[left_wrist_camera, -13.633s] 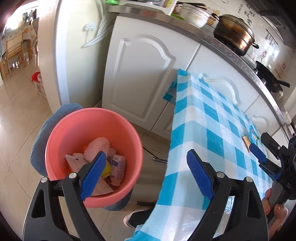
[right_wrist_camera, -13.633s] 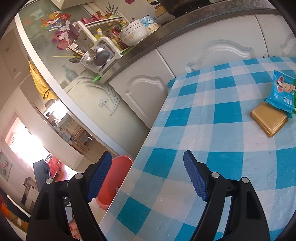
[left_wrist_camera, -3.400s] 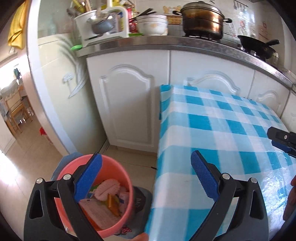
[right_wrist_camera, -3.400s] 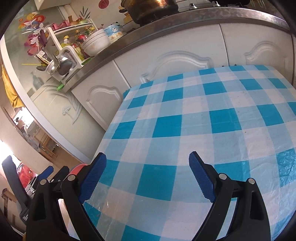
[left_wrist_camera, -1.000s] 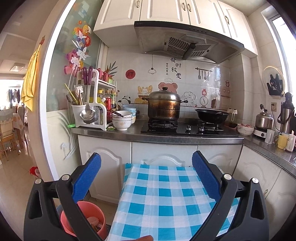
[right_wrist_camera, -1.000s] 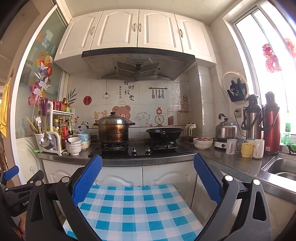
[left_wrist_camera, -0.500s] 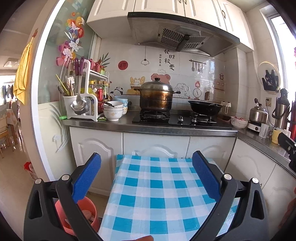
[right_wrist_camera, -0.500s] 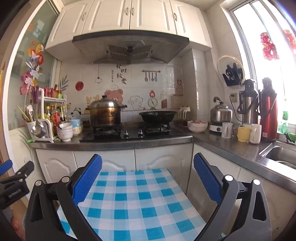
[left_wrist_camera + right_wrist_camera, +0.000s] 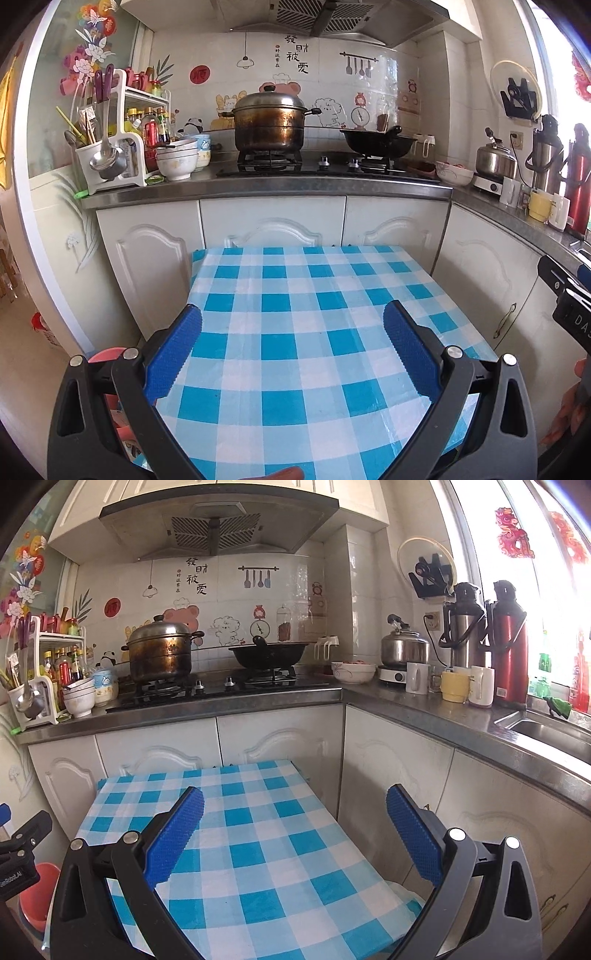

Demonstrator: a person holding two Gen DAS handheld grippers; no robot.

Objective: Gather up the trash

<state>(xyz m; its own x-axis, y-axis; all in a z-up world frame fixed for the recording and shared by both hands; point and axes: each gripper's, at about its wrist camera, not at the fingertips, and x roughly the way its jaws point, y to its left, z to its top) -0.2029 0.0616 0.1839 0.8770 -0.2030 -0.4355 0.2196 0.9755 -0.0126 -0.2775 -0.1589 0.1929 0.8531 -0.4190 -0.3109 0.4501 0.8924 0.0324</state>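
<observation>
Pink bin (image 9: 107, 355) mostly hidden low left, trash inside only in left view, left gripper (image 9: 291, 354) and right gripper (image 9: 294, 840) wide apart, empty, above checked table (image 9: 295, 295)

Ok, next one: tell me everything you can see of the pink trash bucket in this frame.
Only slivers of the pink bucket show. In the left wrist view a curved piece of its rim peeks out behind the left gripper, low beside the left edge of the checked table; its contents are hidden. In the right wrist view its rounded reddish-pink side sits low at the table's left. It looks like smooth plastic, upright as far as can be told. Whether anything touches it cannot be seen.
</observation>
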